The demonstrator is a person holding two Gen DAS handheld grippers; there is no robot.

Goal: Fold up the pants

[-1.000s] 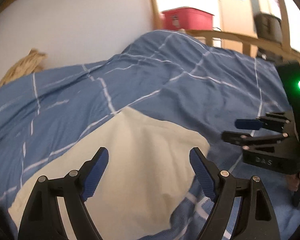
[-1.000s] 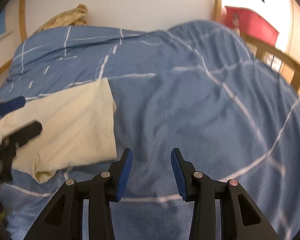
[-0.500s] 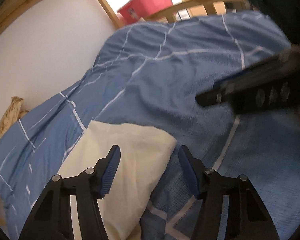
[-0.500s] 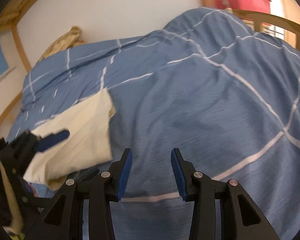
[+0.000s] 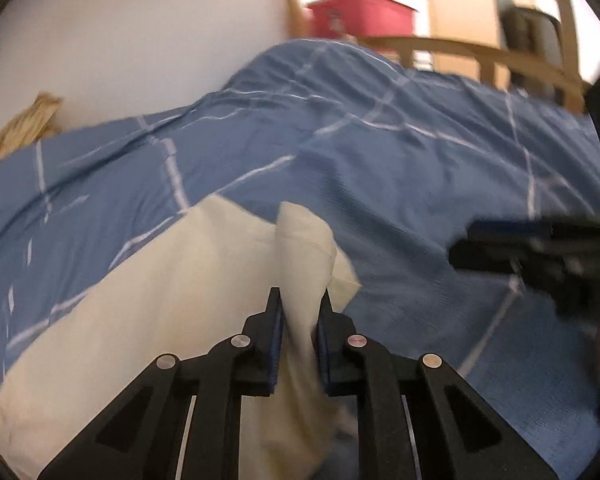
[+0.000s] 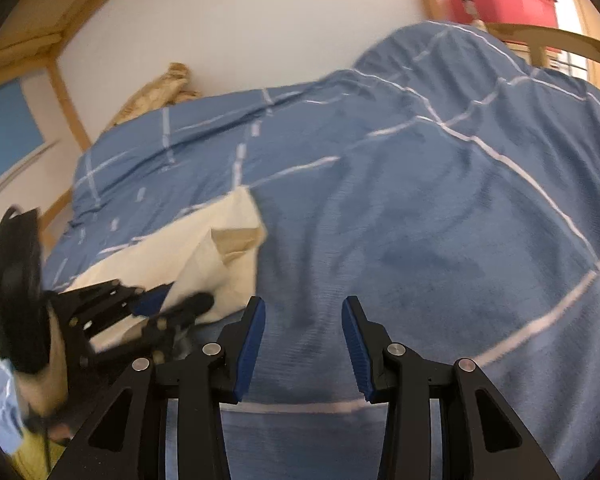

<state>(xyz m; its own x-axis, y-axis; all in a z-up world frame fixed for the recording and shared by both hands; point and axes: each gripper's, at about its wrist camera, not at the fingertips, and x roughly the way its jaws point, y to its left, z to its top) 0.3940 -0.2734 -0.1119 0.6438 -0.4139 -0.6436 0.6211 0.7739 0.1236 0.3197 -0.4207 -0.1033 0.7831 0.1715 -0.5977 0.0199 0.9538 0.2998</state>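
The cream pants (image 5: pixel 148 304) lie on the blue checked duvet (image 5: pixel 380 168) of the bed. The left claw (image 5: pixel 298 320) pinches a raised fold near their edge; the right claw (image 6: pixel 303 332) hangs wide and empty over bare duvet. Lifted from one point, the cloth may bunch or slip free.

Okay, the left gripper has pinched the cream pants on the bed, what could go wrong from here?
1. The left gripper holds only a narrow bunched ridge of the pants, so the fabric may slip out or gather unevenly when lifted.
2. The right gripper is open over the bare blue duvet, not on the pants; a one-sided pull could skew the fold.
3. The duvet is soft and rumpled, so the fold may land crooked.
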